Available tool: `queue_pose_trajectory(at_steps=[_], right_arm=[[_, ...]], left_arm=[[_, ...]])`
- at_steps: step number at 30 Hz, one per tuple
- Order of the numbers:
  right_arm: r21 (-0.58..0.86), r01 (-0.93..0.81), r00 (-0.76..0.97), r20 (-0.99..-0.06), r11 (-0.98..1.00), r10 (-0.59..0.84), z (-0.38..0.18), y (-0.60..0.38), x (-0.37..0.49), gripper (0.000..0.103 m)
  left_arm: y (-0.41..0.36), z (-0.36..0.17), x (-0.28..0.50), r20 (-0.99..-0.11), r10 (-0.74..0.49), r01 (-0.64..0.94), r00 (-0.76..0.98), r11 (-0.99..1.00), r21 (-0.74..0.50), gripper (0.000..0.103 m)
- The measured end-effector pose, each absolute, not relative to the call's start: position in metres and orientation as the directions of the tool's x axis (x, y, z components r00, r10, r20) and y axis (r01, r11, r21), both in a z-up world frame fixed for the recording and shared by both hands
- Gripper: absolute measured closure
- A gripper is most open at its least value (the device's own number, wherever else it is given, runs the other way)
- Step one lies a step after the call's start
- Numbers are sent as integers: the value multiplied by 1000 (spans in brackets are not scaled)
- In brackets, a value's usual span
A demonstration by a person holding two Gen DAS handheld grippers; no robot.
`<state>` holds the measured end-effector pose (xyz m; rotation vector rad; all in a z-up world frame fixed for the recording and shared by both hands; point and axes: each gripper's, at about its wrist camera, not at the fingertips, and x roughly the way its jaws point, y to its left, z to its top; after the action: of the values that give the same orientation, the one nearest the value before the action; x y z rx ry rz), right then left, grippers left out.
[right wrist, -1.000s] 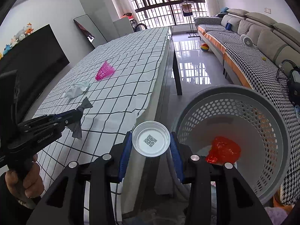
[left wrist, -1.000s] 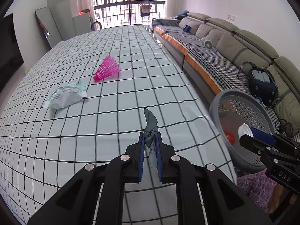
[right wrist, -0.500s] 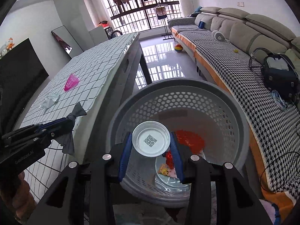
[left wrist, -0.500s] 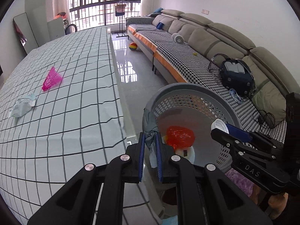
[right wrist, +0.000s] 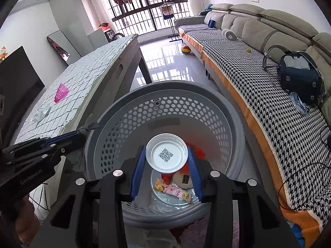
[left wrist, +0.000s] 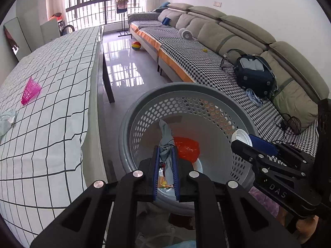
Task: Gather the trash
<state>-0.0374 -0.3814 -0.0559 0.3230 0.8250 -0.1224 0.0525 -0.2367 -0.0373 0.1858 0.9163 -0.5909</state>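
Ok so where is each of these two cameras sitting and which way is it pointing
Left wrist: on the left gripper, looking forward and down into the grey basket; its jaws pinch a grey scrap, and the right gripper enters at right.
Right wrist: on the right gripper, looking down into the basket; its jaws hold a white cup, and the left gripper enters at left.
Shared: basket, checked table, pink shuttlecock, sofa.

We see a table point(left wrist: 62, 78) covered by a checked cloth point(left wrist: 51, 124). On it, near its left edge, a pink shuttlecock point(left wrist: 30, 90) lies just beyond a crumpled face mask point(left wrist: 6, 121). Beside the table, a grey basket point(right wrist: 233, 124) stands on the glossy floor point(left wrist: 124, 70).
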Motion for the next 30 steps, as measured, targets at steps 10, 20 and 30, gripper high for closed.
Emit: queue_pose_trajectory(at_steps=[10, 20, 30], right_arm=[[250, 251, 700, -714, 935, 3, -53, -392, -47, 47], [259, 258, 701, -714, 931, 4, -52, -390, -52, 47], [257, 229, 701, -713, 939, 23, -48, -377, -51, 47]], left_arm=[[-242, -42, 52, -801, -377, 545, 464, 835, -77, 82], [-239, -40, 51, -794, -371, 529, 482, 845, -74, 54], [-225, -33, 52, -775, -337, 489, 534, 871, -42, 43]])
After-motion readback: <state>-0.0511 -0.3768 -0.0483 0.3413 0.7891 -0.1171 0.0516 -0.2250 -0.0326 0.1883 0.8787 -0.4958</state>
